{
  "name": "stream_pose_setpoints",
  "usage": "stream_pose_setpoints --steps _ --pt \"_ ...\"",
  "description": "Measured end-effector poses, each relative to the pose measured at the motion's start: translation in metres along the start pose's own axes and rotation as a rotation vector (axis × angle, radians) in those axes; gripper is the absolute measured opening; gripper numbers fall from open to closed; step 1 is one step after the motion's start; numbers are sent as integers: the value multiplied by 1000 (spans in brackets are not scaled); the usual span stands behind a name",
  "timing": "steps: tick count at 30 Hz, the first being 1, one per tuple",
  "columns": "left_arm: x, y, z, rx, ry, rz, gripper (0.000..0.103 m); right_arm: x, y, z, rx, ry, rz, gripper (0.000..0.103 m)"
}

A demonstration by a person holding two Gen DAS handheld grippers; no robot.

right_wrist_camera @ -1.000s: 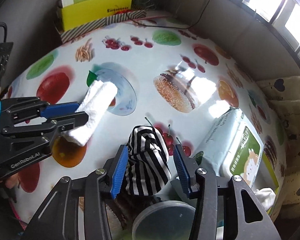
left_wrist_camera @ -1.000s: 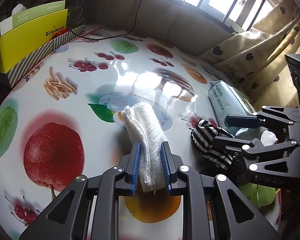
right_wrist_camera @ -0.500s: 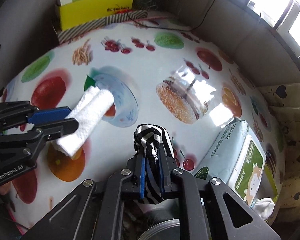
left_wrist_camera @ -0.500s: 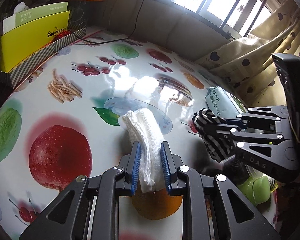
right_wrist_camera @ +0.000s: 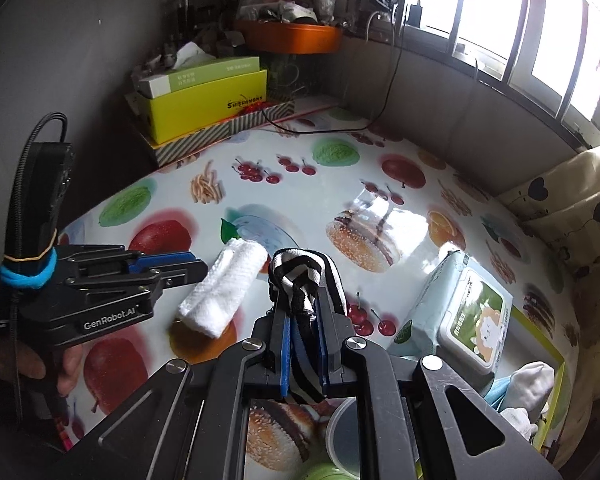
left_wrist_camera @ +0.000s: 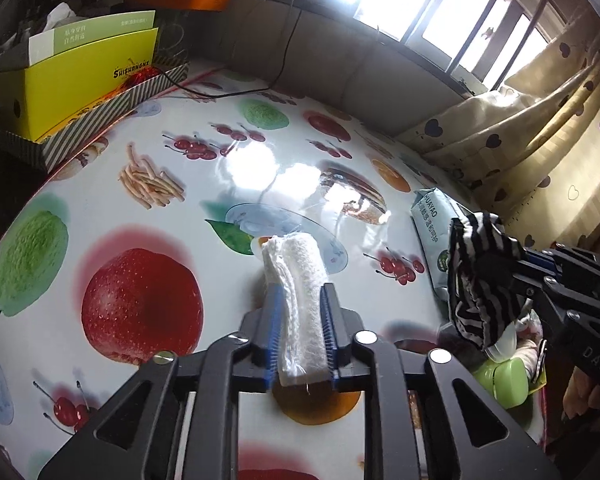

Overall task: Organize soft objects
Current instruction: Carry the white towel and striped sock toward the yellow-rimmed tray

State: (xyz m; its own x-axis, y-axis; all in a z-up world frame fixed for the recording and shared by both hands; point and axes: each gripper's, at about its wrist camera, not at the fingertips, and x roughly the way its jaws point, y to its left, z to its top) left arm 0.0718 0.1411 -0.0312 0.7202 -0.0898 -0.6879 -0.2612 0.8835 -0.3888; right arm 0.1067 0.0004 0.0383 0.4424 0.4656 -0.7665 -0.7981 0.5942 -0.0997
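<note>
A round table (left_wrist_camera: 100,208) covered in a glossy cloth printed with fruit, burgers and fries fills both views. The left gripper (left_wrist_camera: 300,312) points down at a rolled white towel (left_wrist_camera: 296,280) that lies on the table, over a printed orange. Its jaws have just been opening; the towel sits between the 2 blue pads, which stand close along its sides, and whether they press on it cannot be told. To the right, the right gripper (right_wrist_camera: 303,312) is clamped tight on a black and white striped cloth (right_wrist_camera: 300,272), which hangs bunched from its fingers, clear of the table. Beside it lies a pale blue pack of wet wipes (right_wrist_camera: 456,304), partly on a green-rimmed tray (right_wrist_camera: 540,344) at the table's edge. At the far side a yellow box (left_wrist_camera: 72,84) stands in a striped tray. A heart-print curtain (left_wrist_camera: 540,128) hangs below the bright window.
</note>
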Motion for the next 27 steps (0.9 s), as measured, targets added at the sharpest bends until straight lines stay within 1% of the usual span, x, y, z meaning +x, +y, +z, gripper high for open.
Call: stream_pose_setpoints --steps 2,6,8,13,14,15,16,17,18,21,27 --pt "8 -3 -1 0 23 -2 45 -2 -1 -2 3 -4 2 10" --pt "27 -15 -4 38 72 30 46 -4 -4 -3 7 -8 5 10" --pt "35 -20 -5 54 99 62 46 -5 -6 -3 14 -13 10 10" --pt "40 -30 -8 124 88 125 46 -8 -8 -5 26 -27 17 10" --pt "40 -31 -9 131 85 134 43 -9 -8 -5 28 -31 18 10" --pt "40 -30 -8 135 83 142 34 -11 -8 -6 30 -35 17 10" --pt "38 -30 -8 138 78 139 32 -13 -8 -7 33 -41 17 10" --pt "36 -29 -7 137 74 137 26 -16 -8 -7 37 -47 18 10" --pt "33 -29 -7 138 66 139 23 -18 -8 -8 41 -53 18 10" --pt "23 -30 -7 139 44 134 20 -27 -9 -11 58 -78 17 10" --pt "-8 -41 -8 144 -19 102 20 -48 -10 -20 97 -132 20 10"
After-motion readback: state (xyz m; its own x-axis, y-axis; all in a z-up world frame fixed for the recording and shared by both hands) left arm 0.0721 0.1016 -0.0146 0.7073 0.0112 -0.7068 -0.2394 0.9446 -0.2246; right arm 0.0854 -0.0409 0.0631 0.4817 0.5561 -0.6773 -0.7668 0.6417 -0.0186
